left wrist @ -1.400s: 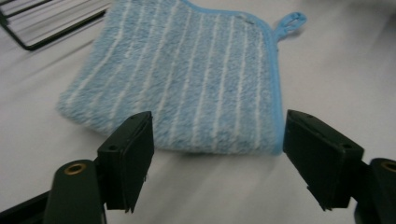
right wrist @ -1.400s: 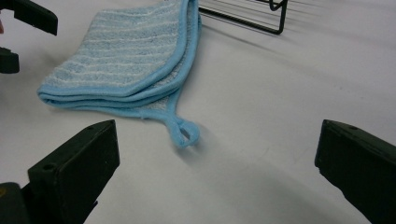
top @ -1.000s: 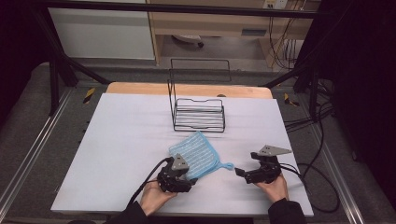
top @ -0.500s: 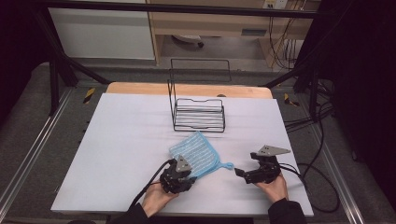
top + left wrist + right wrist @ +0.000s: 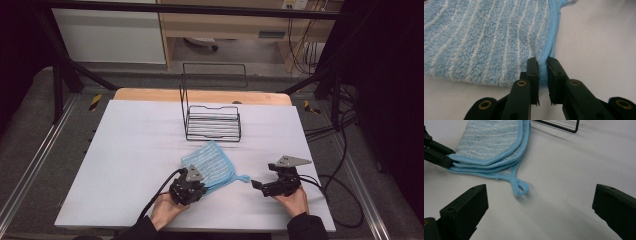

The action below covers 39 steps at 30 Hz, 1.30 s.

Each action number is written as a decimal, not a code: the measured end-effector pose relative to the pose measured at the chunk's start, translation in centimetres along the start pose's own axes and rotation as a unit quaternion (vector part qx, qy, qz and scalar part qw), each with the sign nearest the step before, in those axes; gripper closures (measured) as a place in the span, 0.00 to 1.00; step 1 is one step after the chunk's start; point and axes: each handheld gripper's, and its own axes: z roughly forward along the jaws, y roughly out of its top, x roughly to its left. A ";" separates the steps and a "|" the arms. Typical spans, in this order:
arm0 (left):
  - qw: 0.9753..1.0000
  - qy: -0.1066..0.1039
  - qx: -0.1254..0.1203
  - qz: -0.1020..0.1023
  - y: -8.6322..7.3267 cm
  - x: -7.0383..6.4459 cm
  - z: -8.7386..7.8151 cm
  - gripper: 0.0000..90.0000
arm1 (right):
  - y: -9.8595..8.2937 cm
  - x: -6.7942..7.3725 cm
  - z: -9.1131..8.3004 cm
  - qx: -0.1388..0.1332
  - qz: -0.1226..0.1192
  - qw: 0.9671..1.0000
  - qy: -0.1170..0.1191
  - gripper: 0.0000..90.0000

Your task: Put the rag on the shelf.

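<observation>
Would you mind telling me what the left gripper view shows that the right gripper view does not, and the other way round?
Left gripper view alone: the left hand-held gripper seen close up, its jaws closed on the cloth's blue hem. Right gripper view alone: the cloth's hanging loop lying on the table, a corner of the wire rack, and the right hand-held gripper with jaws wide apart, holding nothing. Both share the folded striped cloth and the white table.

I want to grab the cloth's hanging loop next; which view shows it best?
Right gripper view: the loop lies open between its wide jaws. High view shows it small beside the cloth; left gripper view shows the pinched hem.
</observation>
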 end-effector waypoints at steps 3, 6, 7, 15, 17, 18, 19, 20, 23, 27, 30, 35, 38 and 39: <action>1.000 -0.005 0.005 0.005 0.0 0.3 -0.3 0.90 | 0.0 0.0 0.0 0.000 0.001 1.000 0.000 0.01; 1.000 -0.008 0.011 0.018 -0.1 0.6 -1.0 0.90 | 0.0 0.0 -0.1 0.000 0.004 1.000 0.001 0.01; 1.000 -0.010 0.012 0.018 -0.1 0.6 -1.1 0.90 | 0.0 0.0 -0.1 0.000 0.003 1.000 0.001 0.01; 0.999 -0.023 0.019 0.029 -1.2 1.5 -2.6 0.90 | 0.0 0.1 -0.2 0.000 0.007 1.000 0.001 0.01; 0.999 -0.025 0.021 0.031 -1.6 1.8 -3.0 0.90 | 0.0 0.1 -0.2 -0.002 0.009 1.000 -0.001 0.01; 0.999 -0.026 0.023 0.030 -1.8 1.9 -3.0 0.90 | 0.0 0.1 -0.2 -0.003 0.009 1.000 -0.001 0.01; 0.999 -0.026 0.023 0.031 -1.9 2.0 -3.0 0.90 | 0.0 0.1 -0.2 -0.003 0.009 1.000 -0.002 0.01; 0.999 -0.026 0.023 0.031 -1.9 2.0 -3.0 0.89 | 0.0 0.1 -0.2 -0.002 0.008 1.000 -0.002 0.01; 0.999 -0.029 0.027 0.033 -2.3 2.2 -3.3 0.89 | -0.1 0.2 -0.3 -0.003 0.008 1.000 -0.002 0.01; 0.998 -0.026 0.030 0.040 -2.8 2.5 -4.0 0.89 | -0.1 0.2 -0.2 -0.002 0.007 1.000 -0.003 0.01; 0.998 -0.028 0.031 0.042 -3.4 2.9 -4.5 0.89 | -0.1 0.2 -0.2 -0.002 0.007 1.000 -0.002 0.01; 0.998 -0.031 0.034 0.048 -4.2 3.8 -5.3 0.89 | -0.1 0.2 -0.2 -0.001 0.005 1.000 -0.003 0.01; 0.997 -0.031 0.037 0.052 -4.4 4.1 -5.6 0.89 | -0.1 0.2 -0.2 -0.001 0.005 1.000 -0.002 0.01; 0.997 -0.030 0.038 0.053 -4.6 4.3 -5.9 0.89 | -0.1 0.2 -0.2 -0.001 0.006 1.000 -0.002 0.01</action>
